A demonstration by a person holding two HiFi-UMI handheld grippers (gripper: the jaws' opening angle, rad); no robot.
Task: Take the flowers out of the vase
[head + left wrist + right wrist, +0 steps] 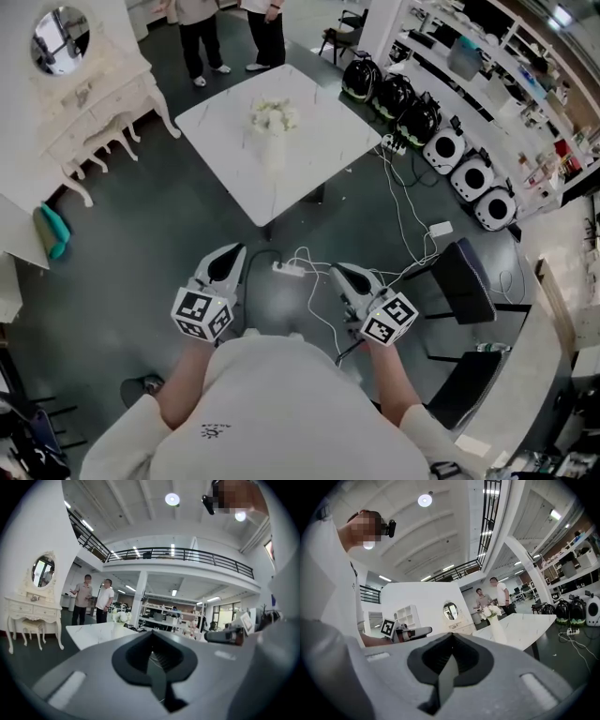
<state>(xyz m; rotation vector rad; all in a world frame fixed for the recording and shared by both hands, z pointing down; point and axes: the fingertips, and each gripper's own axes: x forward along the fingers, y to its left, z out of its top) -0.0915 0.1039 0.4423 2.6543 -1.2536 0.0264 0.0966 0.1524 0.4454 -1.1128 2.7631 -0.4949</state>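
Note:
White flowers stand in a slim white vase on the white marble table, well ahead of me in the head view. Both grippers are held close to my body, far short of the table. My left gripper is shut with nothing in it, and its view shows the flowers small in the distance over the closed jaws of the left gripper. My right gripper is shut and empty too. The right gripper view has the flowers and vase beyond the right gripper.
Two people stand past the table's far side. A white dressing table with an oval mirror is at the left. A power strip with cables lies on the dark floor ahead of me. Black chairs and shelving with devices are to the right.

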